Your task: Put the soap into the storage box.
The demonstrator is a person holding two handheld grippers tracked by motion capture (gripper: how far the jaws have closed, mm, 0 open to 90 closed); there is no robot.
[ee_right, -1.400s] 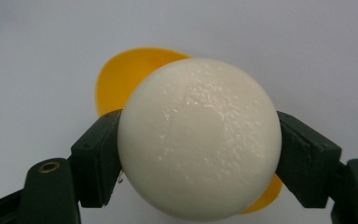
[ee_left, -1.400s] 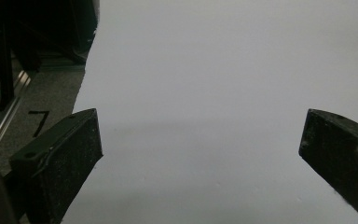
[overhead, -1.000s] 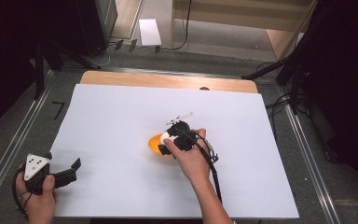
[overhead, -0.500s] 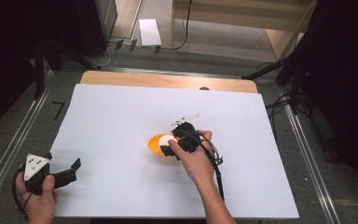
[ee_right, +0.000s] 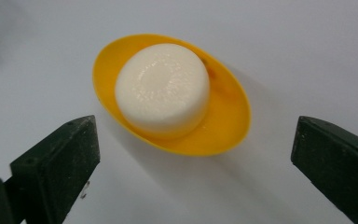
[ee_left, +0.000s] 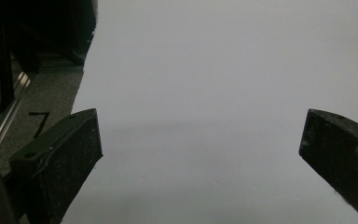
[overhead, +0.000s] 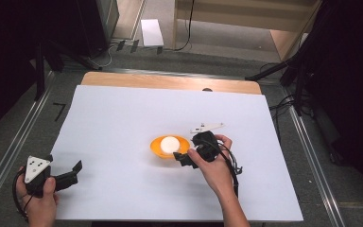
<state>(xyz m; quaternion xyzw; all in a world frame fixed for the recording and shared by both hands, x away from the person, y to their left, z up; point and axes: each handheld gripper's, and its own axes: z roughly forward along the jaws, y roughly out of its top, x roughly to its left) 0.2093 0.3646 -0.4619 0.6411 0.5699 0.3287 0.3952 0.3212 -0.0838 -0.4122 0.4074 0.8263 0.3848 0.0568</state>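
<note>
A small orange-yellow bowl (overhead: 158, 150) (ee_right: 223, 135) rests mid-table on the white sheet. In it lies a white round puck (overhead: 170, 143) (ee_right: 163, 88), flat side up. My right gripper (overhead: 182, 157) (ee_right: 195, 140) sits just to the right of the bowl, low over the sheet. Its jaws point at the bowl and are spread wide, with nothing held between them. My left gripper (overhead: 74, 173) (ee_left: 199, 133) rests at the near left corner of the sheet. It is open, with bare white sheet between its fingers.
The white sheet (overhead: 123, 113) covers most of the table, and a wooden strip (overhead: 160, 81) shows along the far edge. Metal rails (overhead: 9, 156) run down both sides. A white box (overhead: 151, 32) lies on the floor beyond the table.
My right gripper has drawn back to the right off the bowl, and the white puck now lies uncovered in it. The left gripper has stayed put.
</note>
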